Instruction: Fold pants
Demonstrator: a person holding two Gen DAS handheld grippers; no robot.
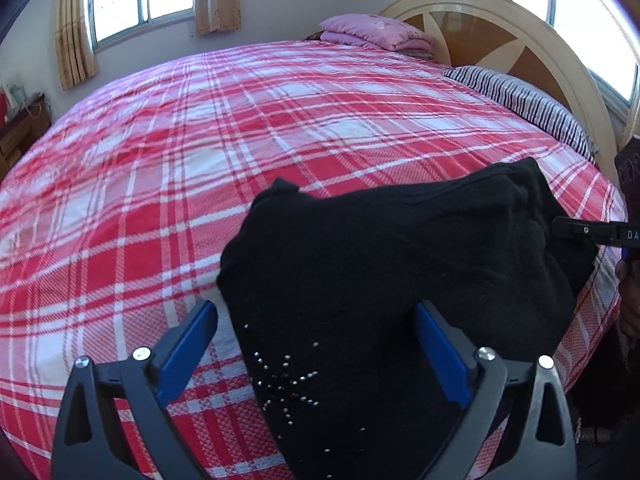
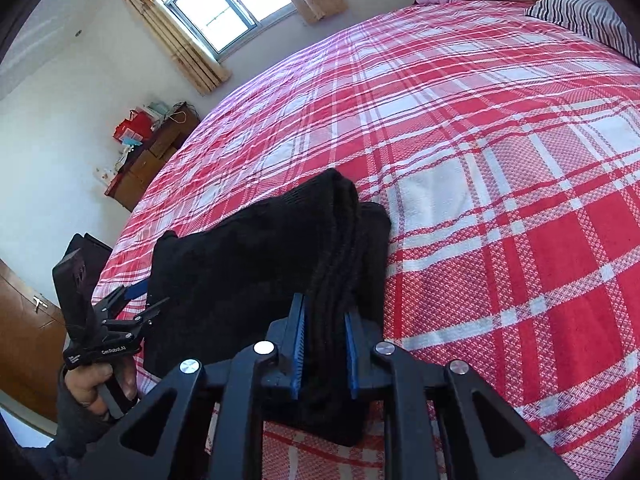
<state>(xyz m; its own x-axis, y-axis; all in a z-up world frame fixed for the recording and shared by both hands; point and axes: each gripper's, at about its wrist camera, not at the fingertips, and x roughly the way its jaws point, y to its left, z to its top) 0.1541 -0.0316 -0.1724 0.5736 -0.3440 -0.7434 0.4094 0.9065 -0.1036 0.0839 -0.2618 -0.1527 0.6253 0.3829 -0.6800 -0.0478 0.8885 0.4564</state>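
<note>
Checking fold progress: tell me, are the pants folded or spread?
Folded: the pants lie bunched in stacked layers on the bed, not spread flat.

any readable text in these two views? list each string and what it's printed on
"GenRobot.AI" – white print on the black body of the left gripper, seen from the right wrist view.
A smaller white line beside it on the same body: too small to read.
"DA" – white letters, cut off by the frame edge, on the black right gripper in the left wrist view.
Red packages on the brown wooden dresser: any print is too small to read.
</note>
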